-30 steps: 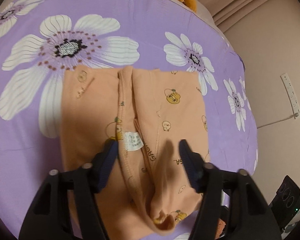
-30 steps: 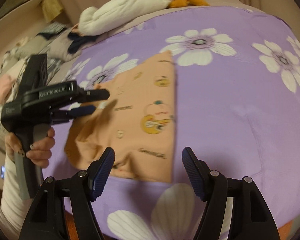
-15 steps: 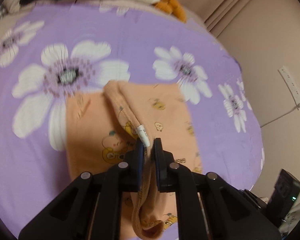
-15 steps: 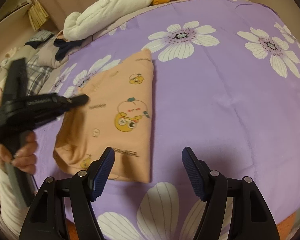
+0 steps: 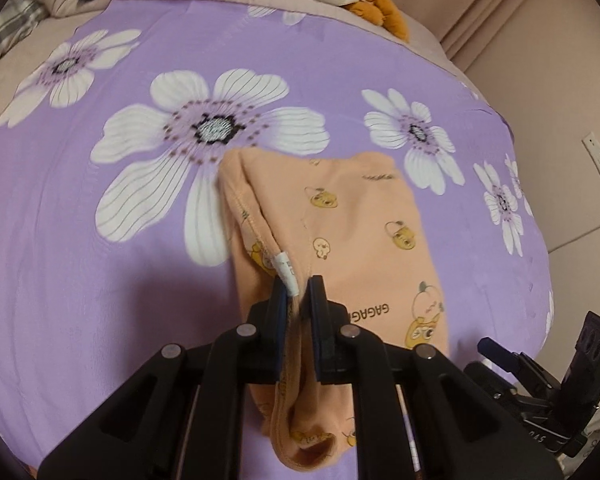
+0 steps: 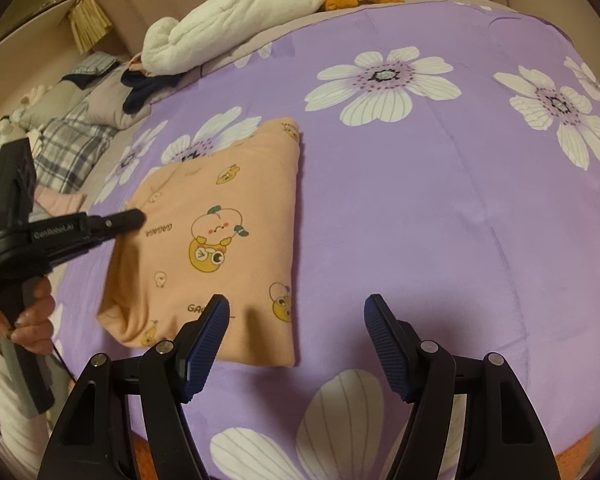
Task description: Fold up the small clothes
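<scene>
I count one peach garment (image 6: 220,240) lying folded on the purple flowered bedspread (image 6: 420,200), and two tongs. My left gripper (image 5: 297,292) is pinched tight on the hemmed edge beside the white label (image 5: 286,270); my right gripper (image 6: 296,328) is spread wide and holds nothing, its left fingertip (image 6: 210,332) over the garment's near edge. A white plush toy (image 6: 236,24) and plaid bedding (image 6: 72,140) lie well apart at the bed's far side.

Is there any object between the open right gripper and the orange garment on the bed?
Nothing visible. The right gripper hangs open over the near edge of the orange garment; only purple bedspread lies around it.
</scene>
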`<control>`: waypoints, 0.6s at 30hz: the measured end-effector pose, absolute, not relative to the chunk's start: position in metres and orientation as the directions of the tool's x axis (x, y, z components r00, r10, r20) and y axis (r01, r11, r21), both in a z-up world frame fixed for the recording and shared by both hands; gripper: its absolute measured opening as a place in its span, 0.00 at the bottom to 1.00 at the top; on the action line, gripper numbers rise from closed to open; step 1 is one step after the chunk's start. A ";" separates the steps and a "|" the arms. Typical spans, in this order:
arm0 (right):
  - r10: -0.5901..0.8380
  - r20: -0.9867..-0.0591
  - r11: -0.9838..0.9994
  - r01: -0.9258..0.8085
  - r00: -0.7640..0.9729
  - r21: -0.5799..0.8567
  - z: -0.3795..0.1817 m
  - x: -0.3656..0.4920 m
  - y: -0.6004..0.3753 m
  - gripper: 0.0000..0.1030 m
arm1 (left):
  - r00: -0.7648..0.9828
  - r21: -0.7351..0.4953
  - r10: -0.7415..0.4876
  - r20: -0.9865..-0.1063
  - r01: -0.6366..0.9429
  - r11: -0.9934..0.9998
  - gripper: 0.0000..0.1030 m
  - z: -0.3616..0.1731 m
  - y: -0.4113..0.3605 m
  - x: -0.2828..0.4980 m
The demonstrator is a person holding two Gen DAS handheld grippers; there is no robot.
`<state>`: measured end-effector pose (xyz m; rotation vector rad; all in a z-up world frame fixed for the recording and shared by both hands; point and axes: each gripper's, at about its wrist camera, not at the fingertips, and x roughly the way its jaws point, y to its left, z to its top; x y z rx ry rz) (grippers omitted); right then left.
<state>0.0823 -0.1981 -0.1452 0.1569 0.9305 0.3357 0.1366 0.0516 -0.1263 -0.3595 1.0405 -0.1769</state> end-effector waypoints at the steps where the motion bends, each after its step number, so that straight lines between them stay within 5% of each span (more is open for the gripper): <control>1: 0.348 -0.762 0.937 -0.215 0.546 0.274 -0.146 0.083 -0.197 0.68 | 0.499 -0.372 -0.311 -0.809 -0.025 0.928 0.11 -0.129 0.052 0.137; 10: 0.345 -0.772 0.938 -0.207 0.533 0.276 -0.150 0.089 -0.193 0.68 | 0.507 -0.335 -0.281 -0.815 -0.017 0.942 0.18 -0.140 0.051 0.136; 12: 0.344 -0.774 0.939 -0.206 0.531 0.276 -0.150 0.091 -0.192 0.68 | 0.513 -0.351 -0.289 -0.808 -0.027 0.936 0.27 -0.135 0.055 0.132; 16: 0.341 -0.768 0.940 -0.212 0.542 0.267 -0.146 0.095 -0.190 0.74 | 0.554 -0.381 -0.299 -0.777 -0.037 0.924 0.67 -0.123 0.063 0.121; 18: 0.346 -0.762 0.938 -0.214 0.548 0.272 -0.145 0.099 -0.189 0.80 | 0.567 -0.392 -0.303 -0.766 -0.039 0.919 0.78 -0.122 0.064 0.115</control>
